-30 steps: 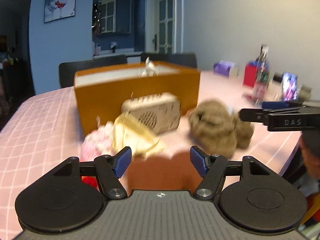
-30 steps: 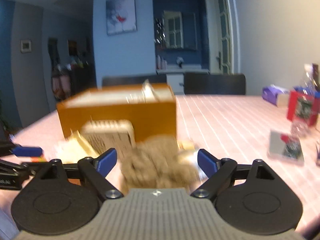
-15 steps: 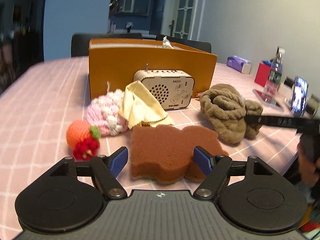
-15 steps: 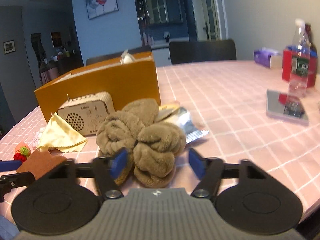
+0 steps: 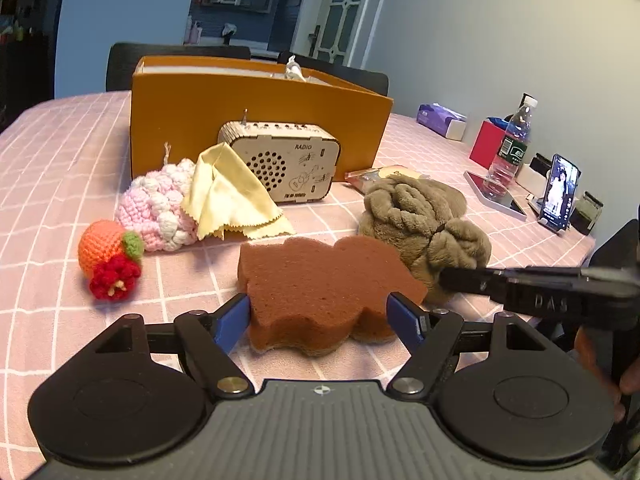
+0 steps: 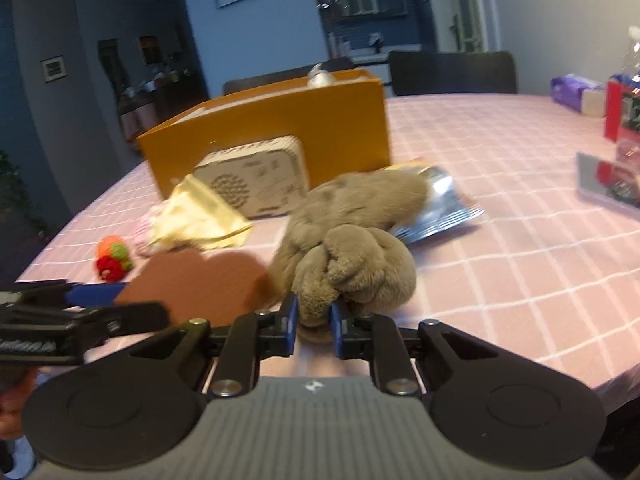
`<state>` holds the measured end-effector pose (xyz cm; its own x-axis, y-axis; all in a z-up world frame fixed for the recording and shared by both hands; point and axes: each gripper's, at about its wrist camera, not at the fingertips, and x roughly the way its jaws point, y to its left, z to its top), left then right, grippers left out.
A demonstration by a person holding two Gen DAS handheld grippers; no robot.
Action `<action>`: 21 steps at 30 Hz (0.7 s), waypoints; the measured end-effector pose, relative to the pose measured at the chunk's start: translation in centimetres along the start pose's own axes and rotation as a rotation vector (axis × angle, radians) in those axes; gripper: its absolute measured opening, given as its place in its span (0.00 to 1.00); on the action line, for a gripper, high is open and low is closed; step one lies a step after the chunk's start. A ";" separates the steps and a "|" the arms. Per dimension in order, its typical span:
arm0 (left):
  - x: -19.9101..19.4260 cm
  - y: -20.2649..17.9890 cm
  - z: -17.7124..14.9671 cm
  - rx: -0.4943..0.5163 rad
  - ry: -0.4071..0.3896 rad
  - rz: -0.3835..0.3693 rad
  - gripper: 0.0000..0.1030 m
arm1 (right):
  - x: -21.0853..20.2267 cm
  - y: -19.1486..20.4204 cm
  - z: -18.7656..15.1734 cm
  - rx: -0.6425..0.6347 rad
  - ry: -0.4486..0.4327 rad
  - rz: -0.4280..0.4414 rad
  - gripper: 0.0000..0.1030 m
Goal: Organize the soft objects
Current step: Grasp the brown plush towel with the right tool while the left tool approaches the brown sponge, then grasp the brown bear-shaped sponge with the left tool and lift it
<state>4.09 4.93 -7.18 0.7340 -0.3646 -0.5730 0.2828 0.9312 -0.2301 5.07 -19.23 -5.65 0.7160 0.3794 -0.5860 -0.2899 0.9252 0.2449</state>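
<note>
A brown sponge (image 5: pixel 320 280) lies on the pink checked tablecloth. My left gripper (image 5: pixel 320 322) is open with its blue pads on either side of the sponge's near end. A grey-brown plush towel (image 6: pixel 352 240) lies to the right of the sponge; it also shows in the left wrist view (image 5: pixel 424 216). My right gripper (image 6: pixel 314 320) is shut on the towel's near fold. A pink crocheted ball (image 5: pixel 160 208), a yellow cloth (image 5: pixel 228 200) and an orange crocheted fruit (image 5: pixel 108 256) lie to the left. An orange box (image 5: pixel 256 120) stands behind.
A wooden toy radio (image 5: pixel 288 164) stands in front of the box. A foil snack packet (image 6: pixel 440 208) lies behind the towel. At the right are a water bottle (image 5: pixel 512 148), a red box (image 5: pixel 486 144), a phone on a stand (image 5: pixel 560 192) and a tissue pack (image 5: pixel 440 120).
My right gripper has closed onto the towel's near fold. My left gripper has moved forward so its pads flank the sponge.
</note>
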 end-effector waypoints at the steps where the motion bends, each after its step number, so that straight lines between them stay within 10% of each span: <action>1: 0.0 -0.2 0.0 0.005 0.011 -0.005 0.85 | 0.0 0.3 -0.1 -0.010 0.003 0.008 0.12; 8: -0.6 -1.7 -0.5 0.098 0.064 -0.011 0.79 | 0.6 1.2 0.0 -0.025 0.011 0.031 0.10; 14: -0.8 -1.5 -0.6 0.118 0.094 0.062 0.48 | 0.2 0.8 0.1 -0.026 0.019 0.019 0.11; 18: -1.3 -2.0 -0.6 0.233 0.058 0.108 0.80 | -1.0 0.8 0.0 -0.043 -0.006 0.006 0.17; 21: -1.6 -2.4 -0.1 0.345 0.042 0.088 0.84 | -1.9 0.9 -0.1 -0.056 -0.037 0.001 0.30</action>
<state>2.20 3.31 -5.83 0.7410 -0.2757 -0.6123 0.4163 0.9041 0.0966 3.44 -19.10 -4.39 0.7383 0.3804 -0.5569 -0.3249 0.9242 0.2006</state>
